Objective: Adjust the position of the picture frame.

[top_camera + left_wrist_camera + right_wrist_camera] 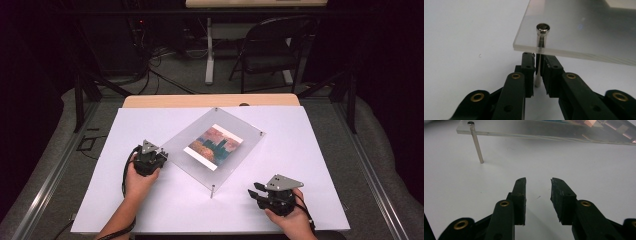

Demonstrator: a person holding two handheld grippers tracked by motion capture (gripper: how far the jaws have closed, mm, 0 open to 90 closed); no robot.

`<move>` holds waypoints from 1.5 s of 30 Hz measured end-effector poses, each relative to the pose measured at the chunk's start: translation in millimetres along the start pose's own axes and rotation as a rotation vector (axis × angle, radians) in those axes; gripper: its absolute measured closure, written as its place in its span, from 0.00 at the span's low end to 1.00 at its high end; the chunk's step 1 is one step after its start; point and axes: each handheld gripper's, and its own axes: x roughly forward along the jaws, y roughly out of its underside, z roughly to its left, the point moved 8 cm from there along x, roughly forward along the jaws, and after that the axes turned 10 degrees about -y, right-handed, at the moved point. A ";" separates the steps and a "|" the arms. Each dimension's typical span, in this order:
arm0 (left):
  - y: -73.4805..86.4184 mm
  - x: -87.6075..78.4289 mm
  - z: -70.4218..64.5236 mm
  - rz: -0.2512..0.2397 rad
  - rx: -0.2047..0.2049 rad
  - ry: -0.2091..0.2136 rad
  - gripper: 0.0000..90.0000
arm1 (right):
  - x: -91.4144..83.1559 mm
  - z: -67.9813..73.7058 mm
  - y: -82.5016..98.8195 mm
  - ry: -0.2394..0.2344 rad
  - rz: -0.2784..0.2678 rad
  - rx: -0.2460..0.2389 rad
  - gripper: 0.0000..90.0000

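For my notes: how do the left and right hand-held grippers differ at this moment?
The left hand-held gripper is shut on a metal standoff pin of the acrylic photo frame; the right hand-held gripper is open, holding nothing. The left sits at the frame's corner; the right rests apart. Both have black jaws.

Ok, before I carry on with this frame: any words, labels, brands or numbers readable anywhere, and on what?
No readable text in any view.
Picture in the clear acrylic frame: a painted scene in orange and blue, no caption or signature legible.
Metal post between the left gripper fingers: plain, no marking.
White table cover: blank.
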 end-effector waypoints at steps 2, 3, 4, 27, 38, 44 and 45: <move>-0.7 -0.2 0.0 -0.002 -0.005 0.007 0.94 | 1.4 1.8 -0.8 -0.004 -0.005 0.004 0.73; -1.0 -0.2 0.0 -0.002 -0.013 0.009 0.94 | 1.4 1.8 -0.8 -0.004 -0.005 0.004 0.73; -1.0 -0.7 0.3 0.003 -0.027 0.018 0.94 | 2.4 3.3 -1.2 -0.016 -0.003 0.009 0.73; -10.3 -41.9 -21.2 0.009 -0.031 0.108 0.95 | 35.6 51.6 -15.4 -0.221 -0.024 0.035 0.75; -2.9 -51.0 -34.1 0.016 -0.029 0.135 0.95 | 39.1 59.0 -17.0 -0.249 -0.022 0.035 0.76; 1.8 -56.9 -42.2 0.016 -0.026 0.156 0.95 | 40.9 58.1 -16.1 -0.244 -0.017 0.037 0.85; 2.0 -57.0 -42.4 0.015 -0.024 0.156 0.95 | 40.9 58.0 -16.1 -0.241 -0.016 0.035 0.87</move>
